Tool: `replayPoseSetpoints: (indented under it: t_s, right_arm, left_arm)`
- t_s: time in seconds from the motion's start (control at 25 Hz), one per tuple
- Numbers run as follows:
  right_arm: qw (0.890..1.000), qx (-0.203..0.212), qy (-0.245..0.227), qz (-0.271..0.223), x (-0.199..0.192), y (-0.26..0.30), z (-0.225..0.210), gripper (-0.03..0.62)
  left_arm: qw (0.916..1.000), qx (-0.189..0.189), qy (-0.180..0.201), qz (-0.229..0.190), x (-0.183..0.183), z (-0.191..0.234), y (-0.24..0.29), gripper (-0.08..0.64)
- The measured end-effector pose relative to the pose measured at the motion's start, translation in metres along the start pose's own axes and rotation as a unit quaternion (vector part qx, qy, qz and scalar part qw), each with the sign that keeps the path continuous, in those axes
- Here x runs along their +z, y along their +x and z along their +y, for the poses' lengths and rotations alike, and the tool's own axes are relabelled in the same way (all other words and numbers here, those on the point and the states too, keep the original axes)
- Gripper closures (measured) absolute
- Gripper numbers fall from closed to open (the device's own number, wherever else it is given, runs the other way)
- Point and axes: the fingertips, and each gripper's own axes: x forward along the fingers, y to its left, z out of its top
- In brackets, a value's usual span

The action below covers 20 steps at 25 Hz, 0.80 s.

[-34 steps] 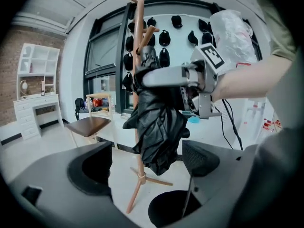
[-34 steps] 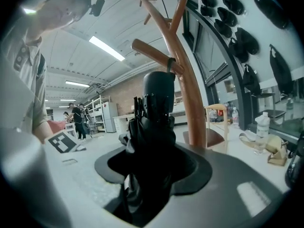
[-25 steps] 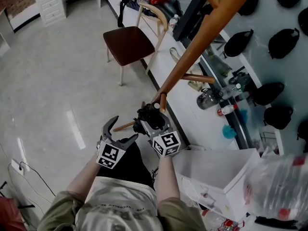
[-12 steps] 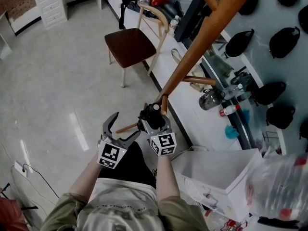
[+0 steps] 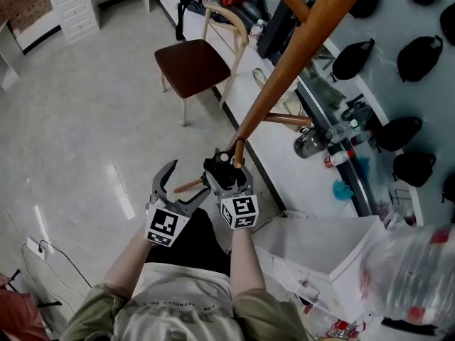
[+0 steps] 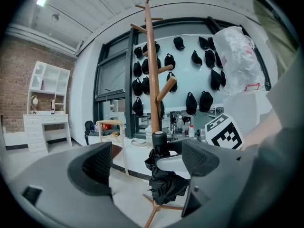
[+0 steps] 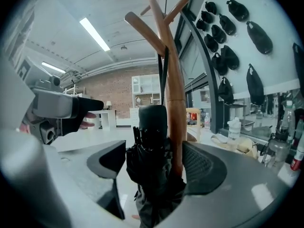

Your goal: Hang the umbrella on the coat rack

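A folded black umbrella (image 7: 152,146) hangs close against the wooden coat rack (image 7: 173,103), and a thin black strap (image 7: 164,75) runs up from it to a low peg. My right gripper (image 7: 154,163) is around the umbrella with its jaws opening; there is a gap on the left side and the pads do not press. In the head view the umbrella (image 5: 219,168) sits at the foot of the slanting pole (image 5: 284,69), in front of the right gripper (image 5: 223,172). My left gripper (image 5: 183,183) is open and empty to the left. Its own view shows the umbrella (image 6: 164,179) and the rack (image 6: 152,80) ahead of its jaws (image 6: 147,163).
A wooden chair (image 5: 195,59) stands behind the rack. A white ledge (image 5: 274,155) with bottles (image 5: 313,144) runs along the wall, which is hung with black caps (image 5: 419,62). A white box (image 5: 320,254) and a plastic bag (image 5: 412,275) are at the right, white drawers (image 5: 75,2) far left.
The right gripper's jaws have spread wider around the umbrella. The left gripper has risen a little beside it. The umbrella stays at the pole.
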Motion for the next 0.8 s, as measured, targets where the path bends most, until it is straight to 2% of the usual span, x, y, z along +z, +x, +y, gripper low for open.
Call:
replayPoseSetpoints:
  t_s: [0.2,0.36,0.52,0.8]
  right_arm:
    - [1.000,-0.006,0.009,0.000,0.025,-0.020,0.005,0.230]
    - [1.000,-0.017,0.015,-0.002,0.066,-0.050,0.015,0.230]
    - [0.999,-0.035,0.023,-0.019,0.126,-0.093,0.027,0.230]
    - [0.995,-0.059,0.041,-0.070,0.255,-0.162,0.058,0.230]
  left_arm:
    - [1.0000,-0.005,-0.002,0.002,0.031,-0.009,-0.009,0.115]
    - [0.9999,-0.008,-0.005,0.004,0.073,-0.015,-0.028,0.115]
    - [1.0000,-0.005,-0.005,0.007,0.124,-0.018,-0.055,0.115]
    - [0.9999,0.006,-0.006,-0.008,0.222,-0.014,-0.112,0.117]
